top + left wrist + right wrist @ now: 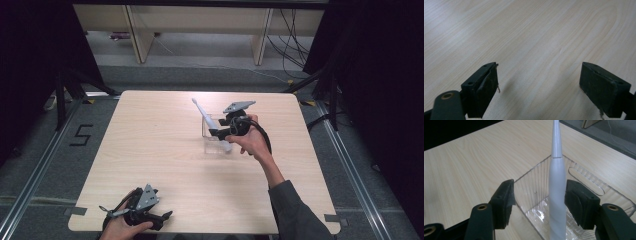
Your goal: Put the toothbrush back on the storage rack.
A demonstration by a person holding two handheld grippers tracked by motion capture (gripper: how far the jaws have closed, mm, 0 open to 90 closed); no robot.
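Observation:
A white electric toothbrush (206, 118) (557, 195) leans in a clear plastic box (205, 134) (586, 176) at mid-table, its head pointing up and away to the far left. My right gripper (220, 133) (540, 193) is open with its jaws on either side of the toothbrush handle. The right jaw is close against the handle and the left jaw stands well apart from it. My left gripper (166, 216) (539, 77) is open over bare wood near the table's front left edge, holding nothing.
The light wooden table (150, 150) stands on a grey floor. Black curtains hang at both sides. A wooden bench and loose cables (292, 40) lie beyond the far edge.

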